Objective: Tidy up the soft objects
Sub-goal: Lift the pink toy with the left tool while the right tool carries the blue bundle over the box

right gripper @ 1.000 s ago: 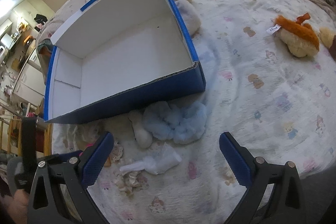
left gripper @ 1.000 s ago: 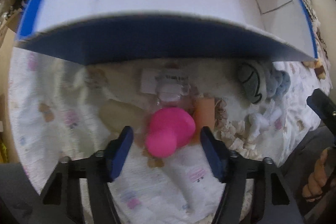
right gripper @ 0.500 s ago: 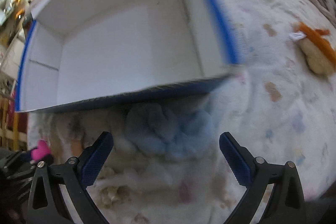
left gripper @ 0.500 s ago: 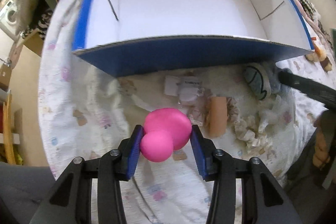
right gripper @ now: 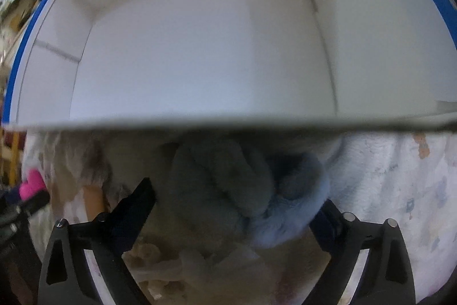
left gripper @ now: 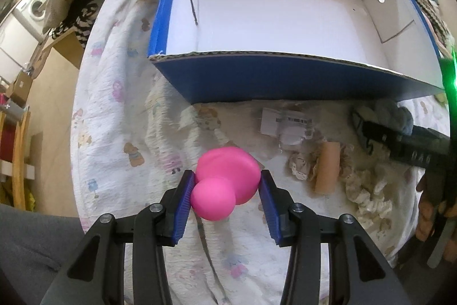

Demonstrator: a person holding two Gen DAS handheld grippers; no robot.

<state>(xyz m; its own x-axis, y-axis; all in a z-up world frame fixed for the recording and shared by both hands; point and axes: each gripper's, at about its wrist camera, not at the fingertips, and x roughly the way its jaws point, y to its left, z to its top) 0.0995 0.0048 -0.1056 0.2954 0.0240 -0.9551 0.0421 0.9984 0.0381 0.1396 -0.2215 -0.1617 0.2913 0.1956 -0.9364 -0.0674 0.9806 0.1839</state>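
Note:
My left gripper [left gripper: 225, 192] is shut on a pink soft toy [left gripper: 225, 185] and holds it above the quilt, in front of the blue box [left gripper: 285, 82] with a white, empty inside. My right gripper [right gripper: 237, 207] is open, its fingers on either side of a fluffy blue plush [right gripper: 242, 190] that lies against the box's near wall [right gripper: 228, 122]. The plush also shows at the right of the left wrist view [left gripper: 394, 116], partly behind the right gripper's body. The pink toy shows at the left edge of the right wrist view [right gripper: 31, 185].
A quilted bed cover [left gripper: 114, 133] with cartoon prints lies under everything. On it lie a paper tag [left gripper: 285, 122], a peach roll [left gripper: 328, 167] and cream frilly scrunchies [left gripper: 368, 190]. The bed's left edge [left gripper: 77, 150] drops to the floor, with furniture beyond.
My left gripper closed on the pink toy and lifted it back from the box. My right gripper moved down and forward until its fingers flank the blue plush.

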